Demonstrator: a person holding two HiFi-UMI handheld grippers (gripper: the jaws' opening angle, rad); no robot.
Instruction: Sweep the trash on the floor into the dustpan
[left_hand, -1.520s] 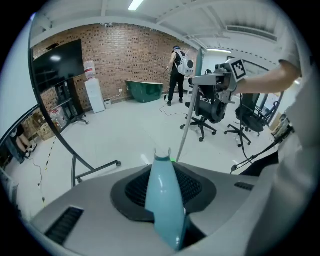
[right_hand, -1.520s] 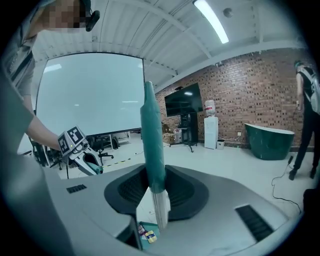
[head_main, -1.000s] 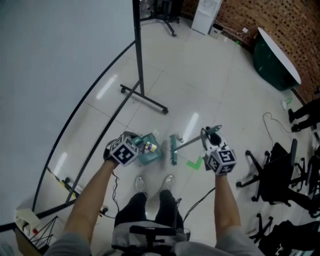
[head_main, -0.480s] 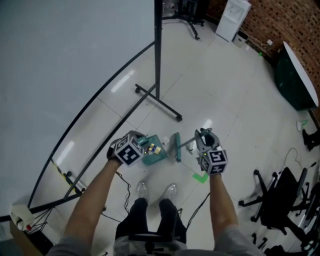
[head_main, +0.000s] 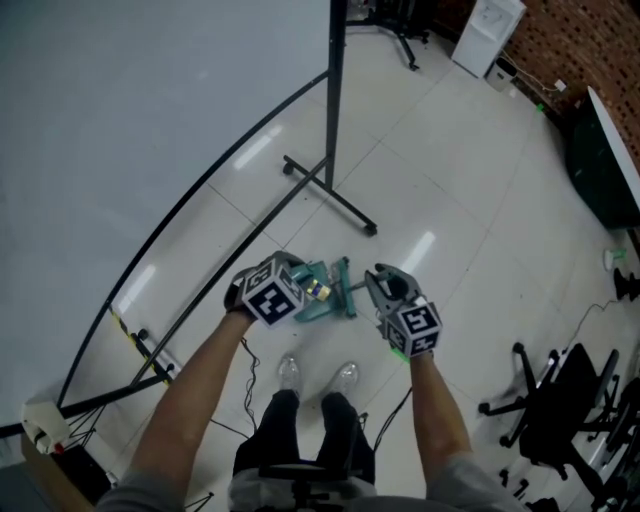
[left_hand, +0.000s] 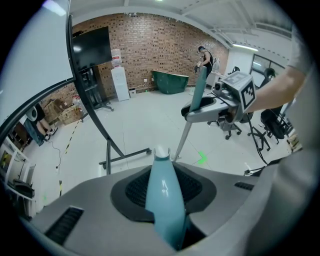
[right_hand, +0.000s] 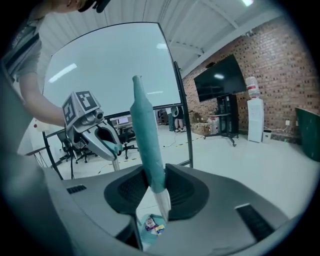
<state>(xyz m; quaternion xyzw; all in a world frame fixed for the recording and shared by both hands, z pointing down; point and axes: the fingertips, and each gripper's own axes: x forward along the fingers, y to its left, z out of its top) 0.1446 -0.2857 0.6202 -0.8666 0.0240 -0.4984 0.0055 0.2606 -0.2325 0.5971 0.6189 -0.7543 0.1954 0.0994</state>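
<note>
Broom (right_hand: 147, 145) swept against dustpan (left_hand: 164, 195) | left jaws clamp dustpan, right jaws clamp broom | we keep its lip floored.

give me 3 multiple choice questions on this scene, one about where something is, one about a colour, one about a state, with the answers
1. Where does the coloured trash lie?
A. in the dustpan
B. on a chair seat
C. on top of a marker cube

2. What colour is the dustpan handle?
A. red
B. teal
C. black

3. What state is the right gripper in?
A. open and empty
B. shut on a cloth
C. shut on the broom handle

Answers:
1. A: the head view shows the small coloured pieces inside the teal pan.
2. B: the left gripper view shows a teal handle running up between the jaws.
3. C: the right gripper view shows both pads pressed on the broom handle.
</note>
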